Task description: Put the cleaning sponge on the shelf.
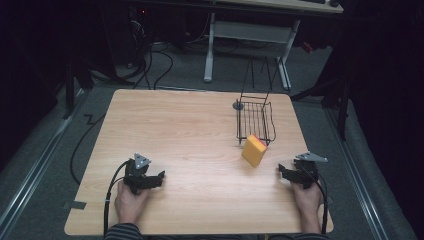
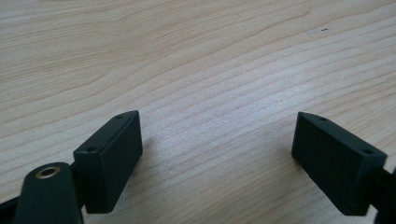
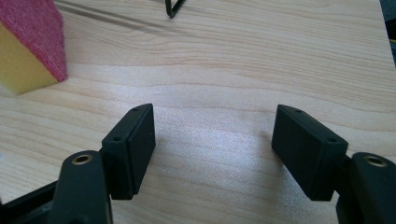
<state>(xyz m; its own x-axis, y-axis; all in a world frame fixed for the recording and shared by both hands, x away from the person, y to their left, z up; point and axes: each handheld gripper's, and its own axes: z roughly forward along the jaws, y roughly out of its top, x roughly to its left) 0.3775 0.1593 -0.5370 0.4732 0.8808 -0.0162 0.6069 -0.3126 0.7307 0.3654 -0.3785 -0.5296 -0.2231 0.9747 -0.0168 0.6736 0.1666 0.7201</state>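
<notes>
Resting on the wooden surface [image 1: 190, 130], both grippers sit near its front edge, each held in one of the person's hands. The left gripper [image 1: 159, 179] lies at about seven o'clock on the surface, its cable looping back toward the person's sleeve. In the left gripper view its fingers [image 2: 112, 158] stand wide apart with bare wood grain between them and nothing touching either pad.

The right gripper [image 1: 283, 173] is at about four o'clock, close to the right edge, pointing toward the middle of the surface. In the right gripper view its fingers [image 3: 133, 149] are likewise spread apart, with bare wood between them.

A sponge [image 1: 254, 150], yellow with a red scouring face, sits at roughly three o'clock from the centre, tilted up on an edge rather than lying flat. It is near the right gripper, off toward ten o'clock from it, and clear of its fingers. In the right gripper view the sponge shows at the top left corner, red face turned up and to the right.

Just behind the sponge, at about one o'clock on the surface, stands a black wire basket [image 1: 255, 120]. The sponge is outside it, right at its near end; whether the two touch I cannot tell.
</notes>
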